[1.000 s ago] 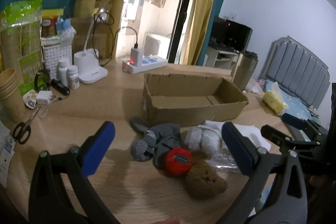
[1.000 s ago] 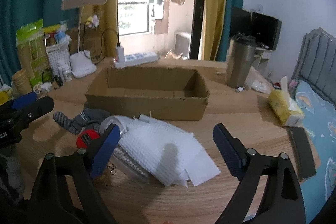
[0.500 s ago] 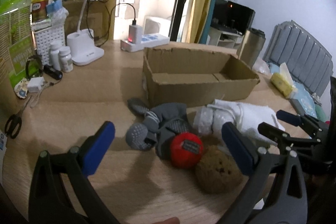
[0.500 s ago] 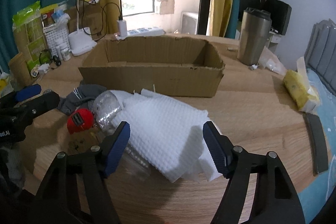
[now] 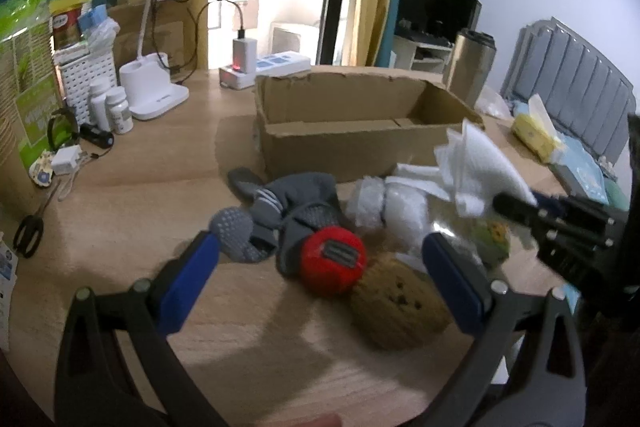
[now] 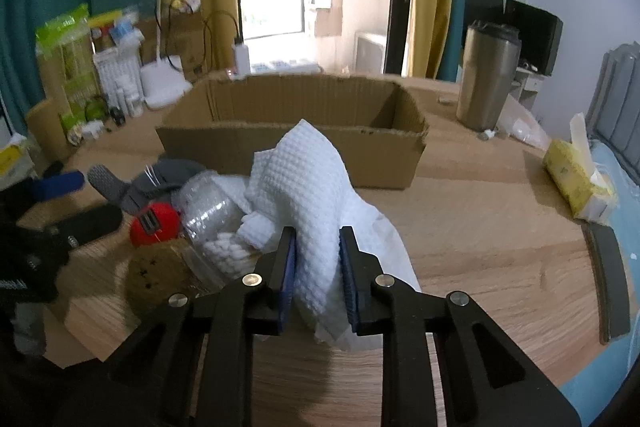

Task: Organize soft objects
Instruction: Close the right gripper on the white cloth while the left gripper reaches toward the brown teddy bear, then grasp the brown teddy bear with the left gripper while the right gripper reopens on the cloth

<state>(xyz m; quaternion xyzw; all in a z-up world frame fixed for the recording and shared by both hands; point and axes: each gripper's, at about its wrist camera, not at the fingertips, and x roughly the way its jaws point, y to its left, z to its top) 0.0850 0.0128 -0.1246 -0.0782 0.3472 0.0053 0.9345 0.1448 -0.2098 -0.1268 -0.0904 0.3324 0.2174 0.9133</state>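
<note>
Gripping the white waffle cloth (image 6: 316, 195) with jaws that have just been closing on it, the right gripper (image 6: 318, 259) pinches the bunched fabric in front of the cardboard box (image 6: 292, 131).

Blue pads press the cloth from both sides; its peak stands up above the fingers while its tail drapes on the wooden table (image 6: 480, 227). Just left of the cloth lie a clear plastic bottle (image 6: 208, 203), a red ball (image 5: 334, 259), a brown sponge (image 5: 396, 311) and grey socks (image 5: 280, 215), all on the table near the box. The left gripper (image 5: 320, 275) hovers with jaws spread wide over the ball, pads touching nothing.
</note>
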